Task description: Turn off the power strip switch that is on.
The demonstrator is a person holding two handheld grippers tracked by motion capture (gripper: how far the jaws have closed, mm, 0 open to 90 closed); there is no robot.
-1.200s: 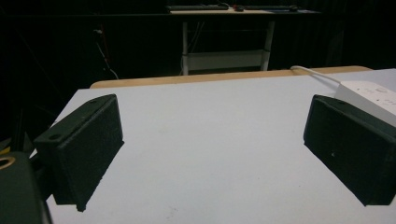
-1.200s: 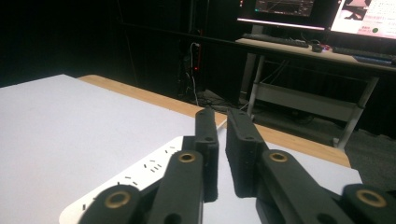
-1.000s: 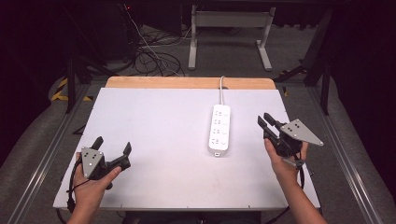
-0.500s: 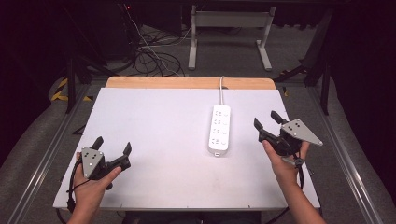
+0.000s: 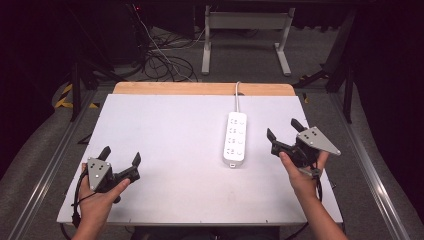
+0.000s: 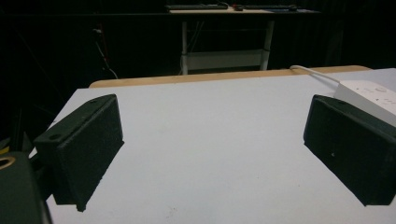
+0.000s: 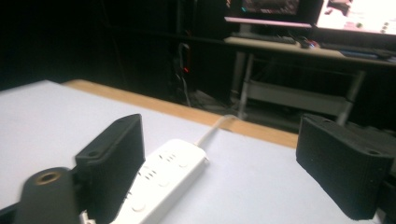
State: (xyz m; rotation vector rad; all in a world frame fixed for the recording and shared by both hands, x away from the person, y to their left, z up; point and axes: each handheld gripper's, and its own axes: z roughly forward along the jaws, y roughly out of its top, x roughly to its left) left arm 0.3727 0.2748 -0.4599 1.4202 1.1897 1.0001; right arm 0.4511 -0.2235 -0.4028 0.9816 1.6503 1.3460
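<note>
One white power strip (image 5: pixel 235 139) lies on the white table (image 5: pixel 165 140), right of centre, its length running away from the person and its single cord (image 5: pixel 237 95) leading off the far wooden edge — a sensible lie, I judge, since the cord has slack and the socket faces point up where either tool could reach them. The right gripper (image 5: pixel 286 135) hovers just beside the strip's near end, a little to its right and clear of it; its jaws stand wide apart and hold nothing, and in the right gripper view the strip (image 7: pixel 159 184) sits low between them, nearer one jaw, which suggests the hand is lining up on it. The left gripper (image 5: pixel 120 160) waits well apart from the strip near the table's left front corner, jaws likewise spread wide and empty (the left gripper view has bare table between them, with the strip (image 6: pixel 369 92) just past one jaw); it looks parked out of the way. By count: one strip, one cord, two grippers, two hands — four rows of sockets on the strip, as far as the high view lets me tell.
</note>
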